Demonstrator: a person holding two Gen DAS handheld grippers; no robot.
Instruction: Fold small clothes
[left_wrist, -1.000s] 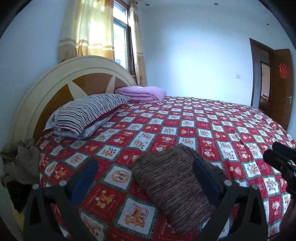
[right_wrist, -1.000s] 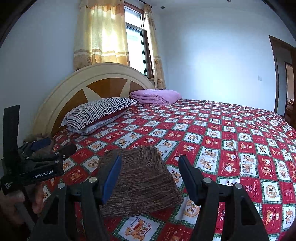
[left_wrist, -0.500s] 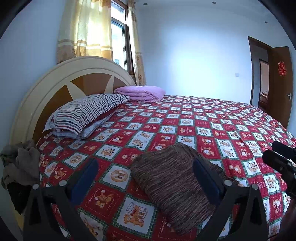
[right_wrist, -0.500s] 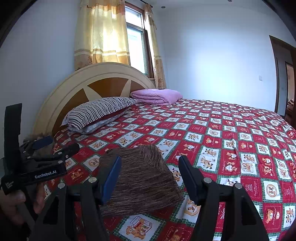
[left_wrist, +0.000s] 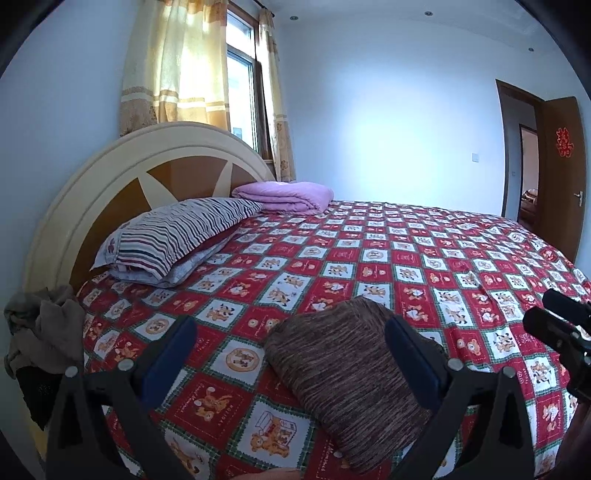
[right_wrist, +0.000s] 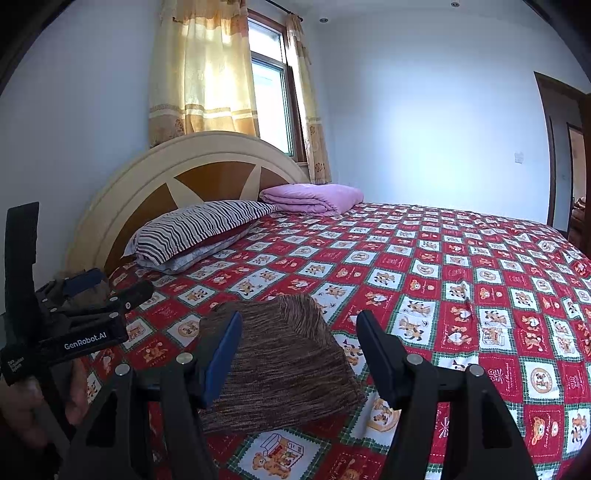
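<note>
A folded brown striped knit garment (left_wrist: 343, 373) lies flat on the red patterned bedspread (left_wrist: 369, 258) near the bed's front edge; it also shows in the right wrist view (right_wrist: 280, 365). My left gripper (left_wrist: 291, 354) is open and empty, held above and in front of the garment, its jaws wide apart. My right gripper (right_wrist: 299, 350) is open and empty too, hovering just before the garment's near edge. The left gripper's body (right_wrist: 70, 332) shows at the left of the right wrist view.
A striped pillow (left_wrist: 177, 236) and a folded pink blanket (left_wrist: 284, 195) lie by the round headboard (left_wrist: 110, 192). A heap of grey-brown clothes (left_wrist: 40, 332) hangs at the bed's left corner. A wooden door (left_wrist: 561, 177) stands open at the right.
Both grippers have drifted very slightly; the garment lies as before, and both grippers stay open.
</note>
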